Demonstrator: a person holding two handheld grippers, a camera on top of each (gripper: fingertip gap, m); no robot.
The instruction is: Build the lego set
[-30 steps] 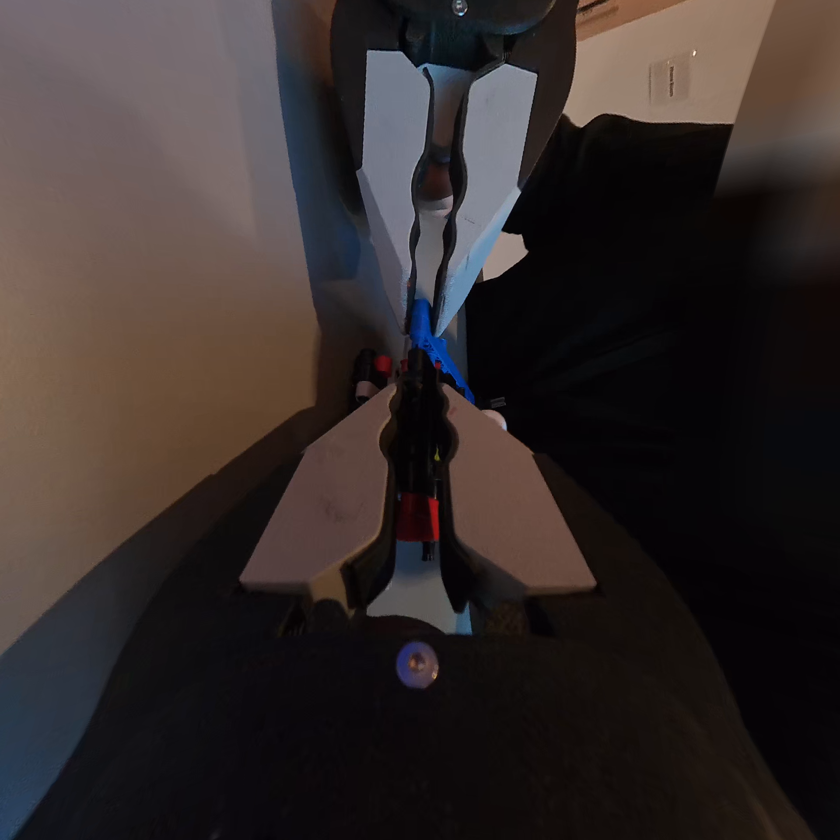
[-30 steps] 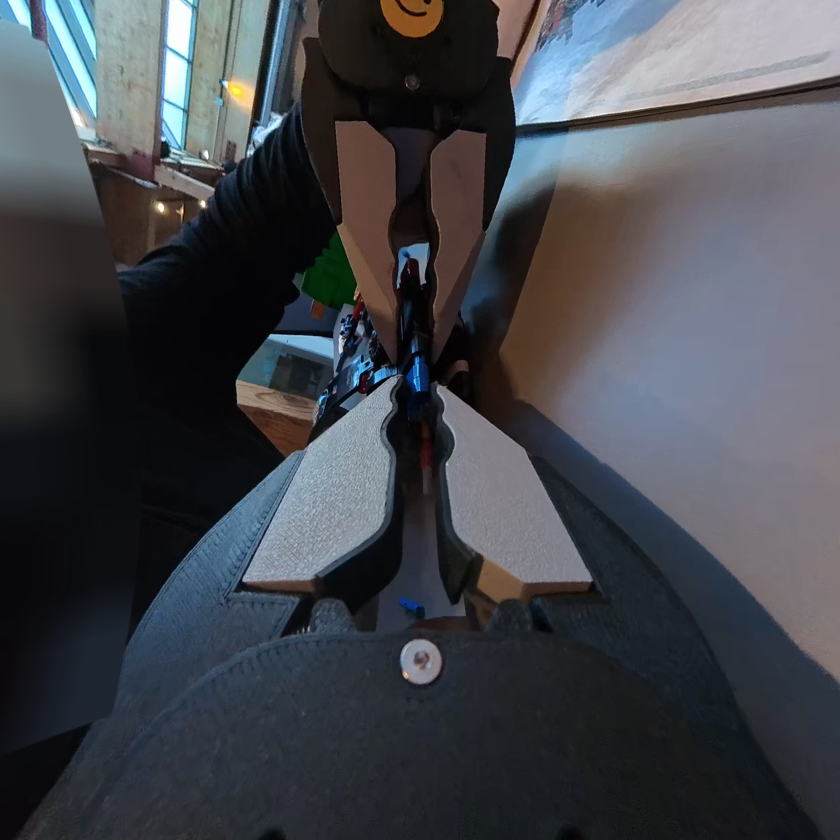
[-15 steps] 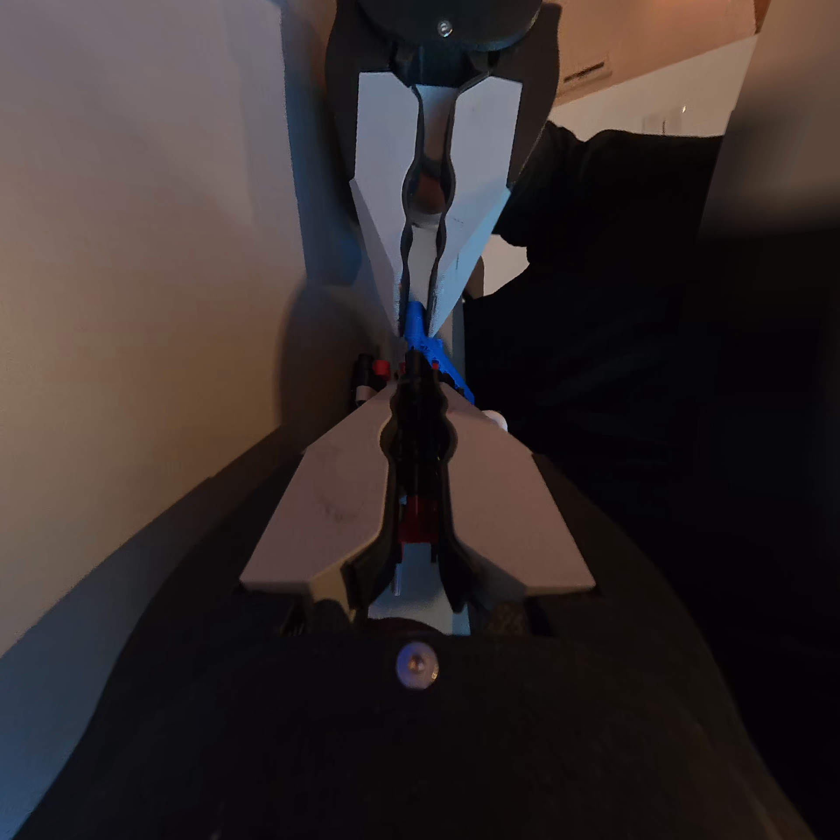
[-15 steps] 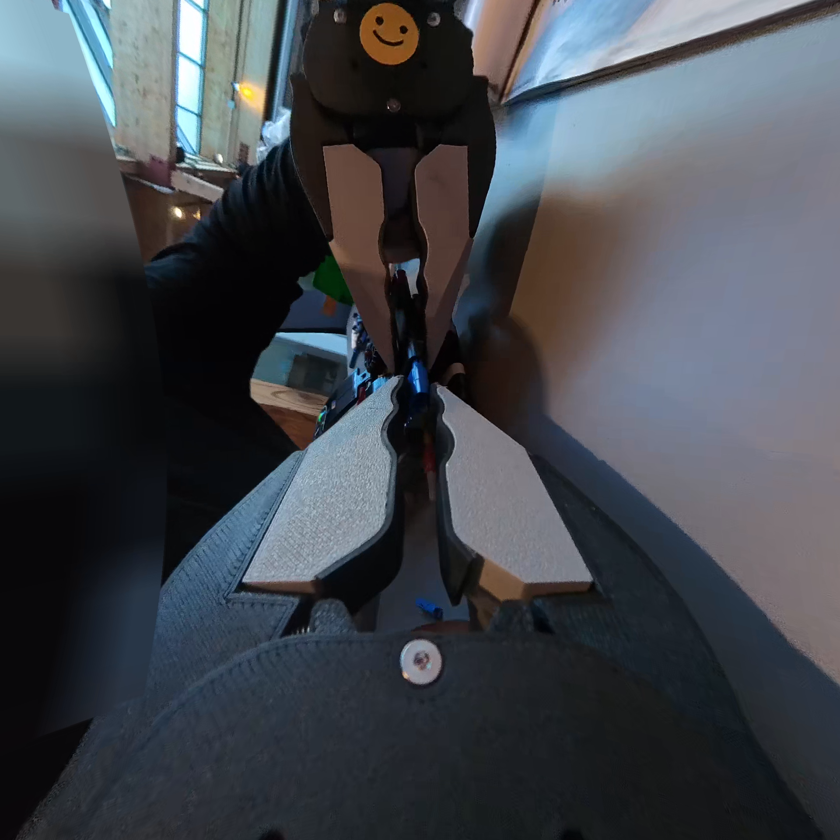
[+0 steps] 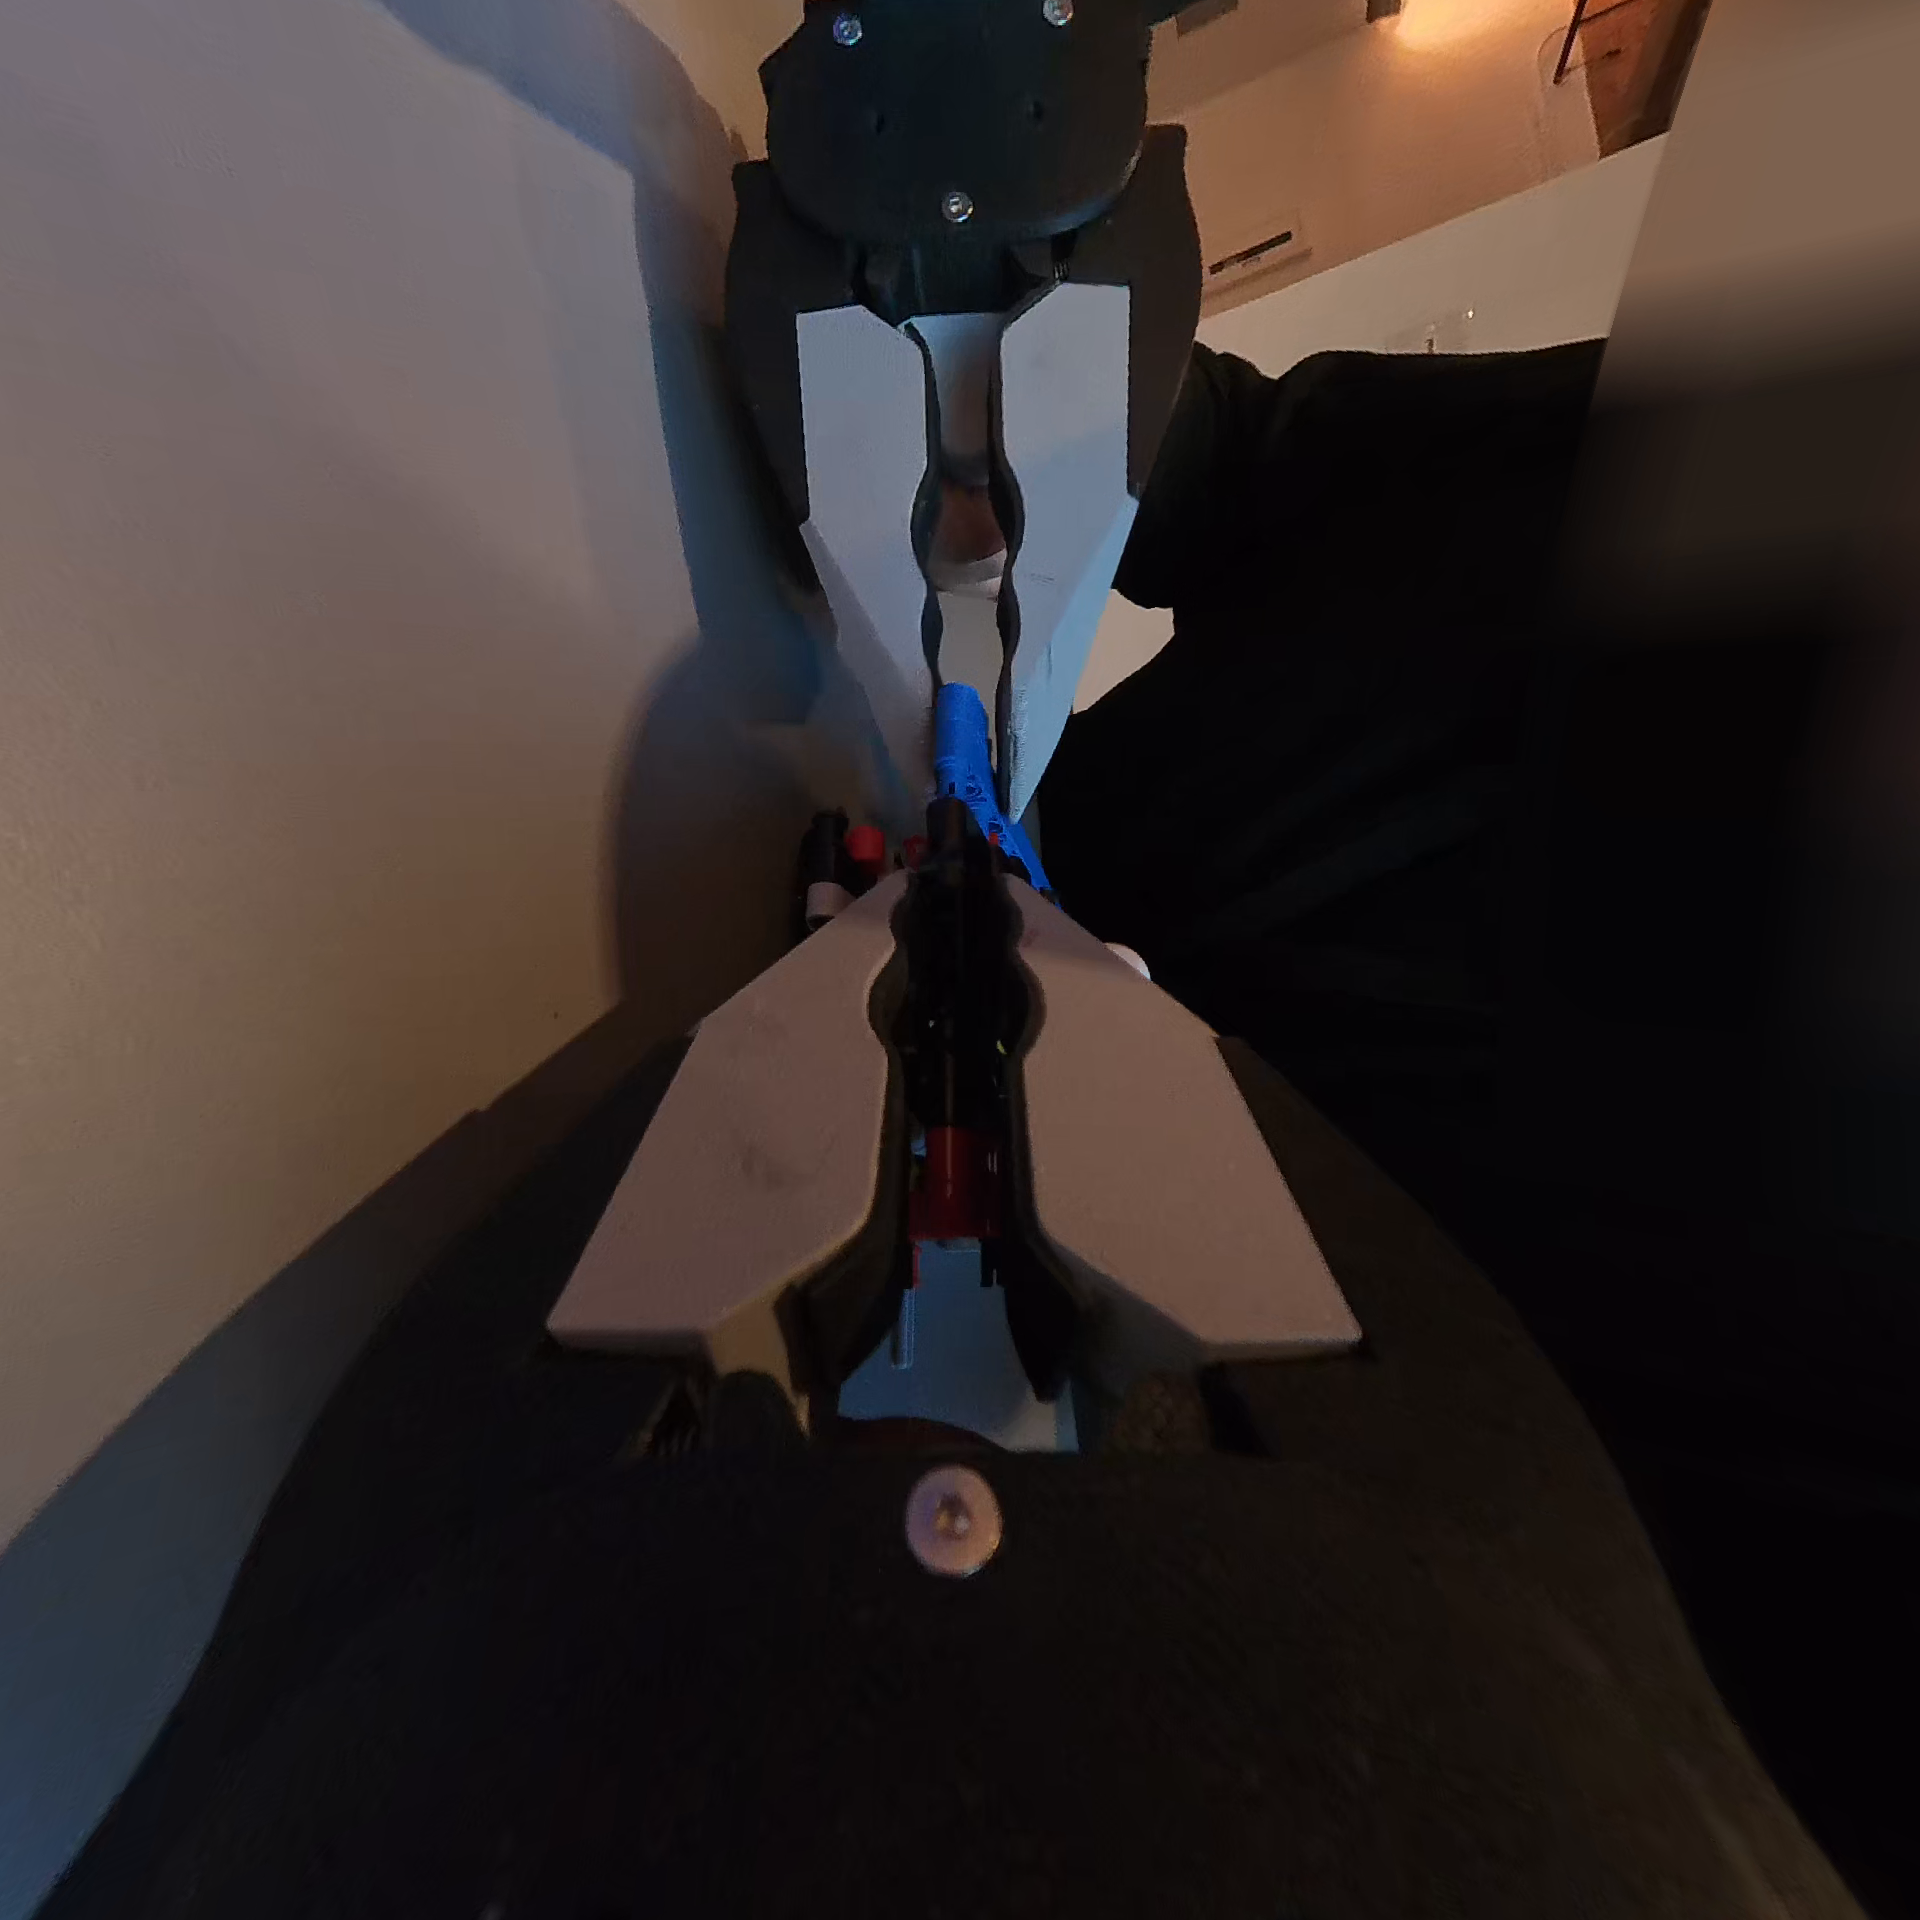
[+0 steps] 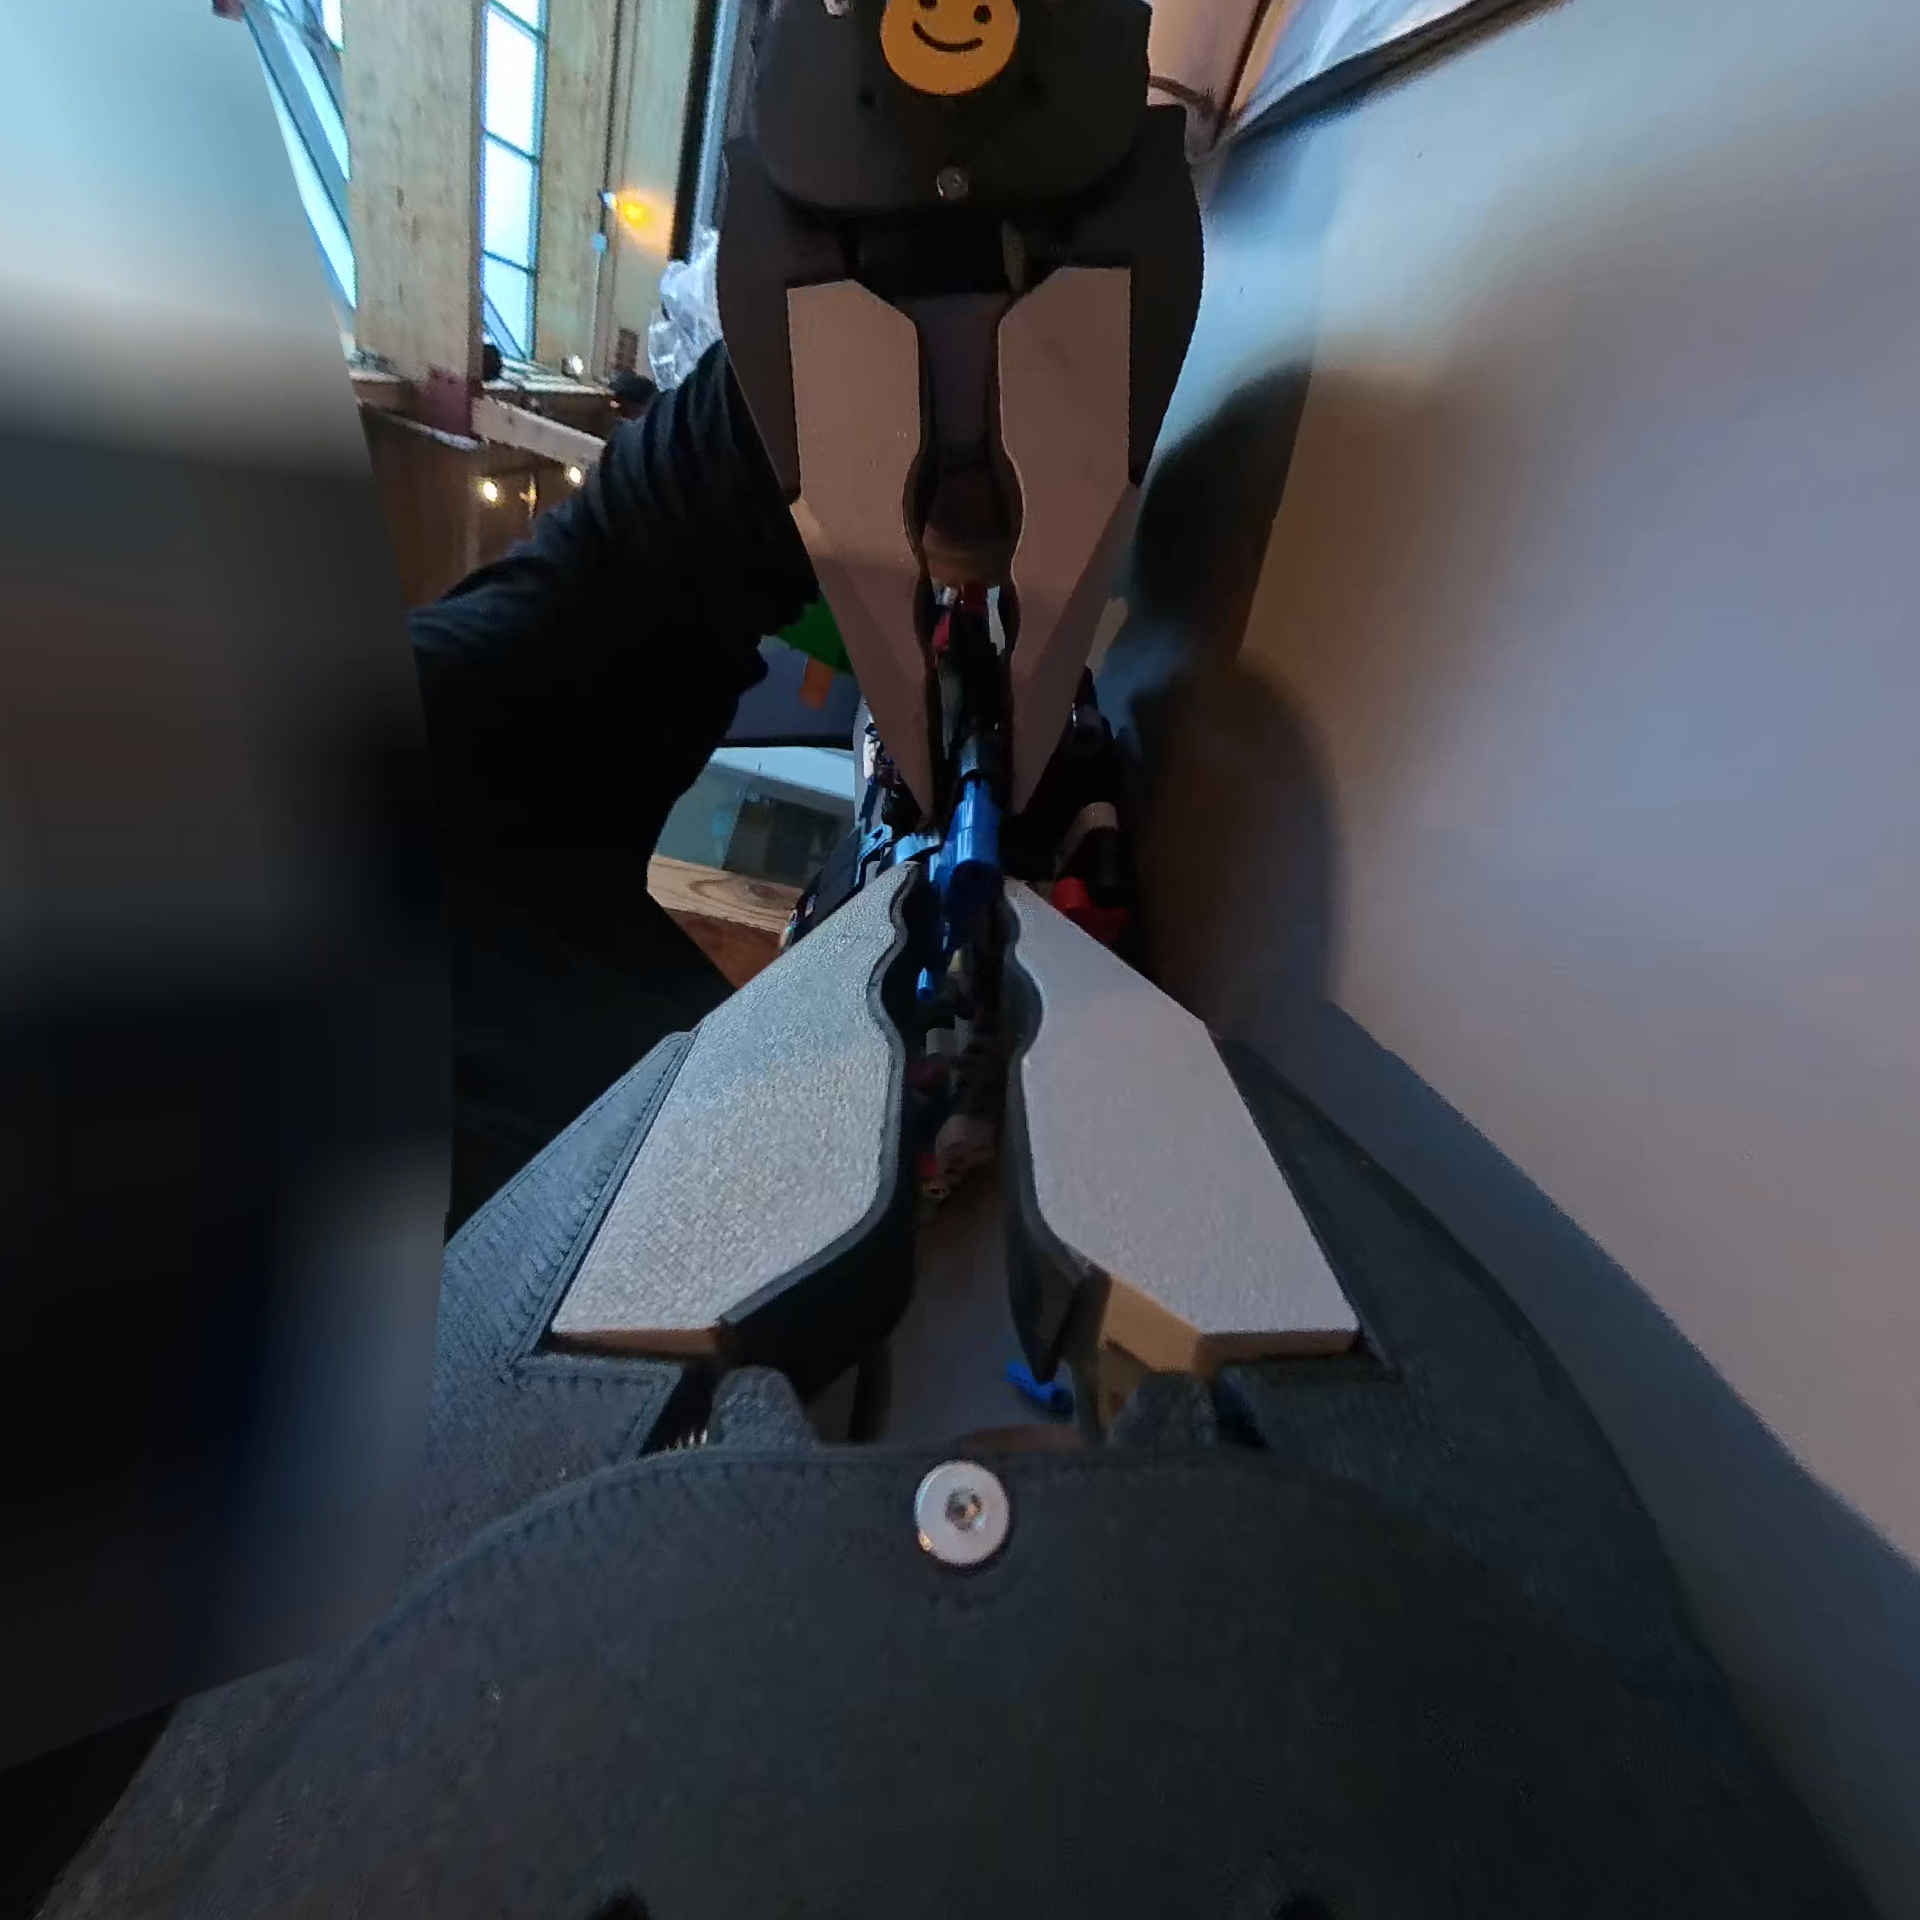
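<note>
The lego assembly (image 5: 961, 997) hangs between both tools above the grey table (image 6: 1558, 727). The left gripper (image 5: 961, 904) is clamped on its black and red end, the right gripper (image 6: 961, 904) on the blue beam (image 5: 961, 743). Only the right wrist view shows windows (image 6: 509, 156), a smiley sticker (image 6: 948, 42) and a loose blue pin (image 6: 1039, 1387). Since a second ago, the facing gripper has drawn back higher in each view; both grips are unchanged.

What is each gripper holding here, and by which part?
Both grip one lego assembly: left gripper on its black-and-red end, right gripper on its blue end.
</note>
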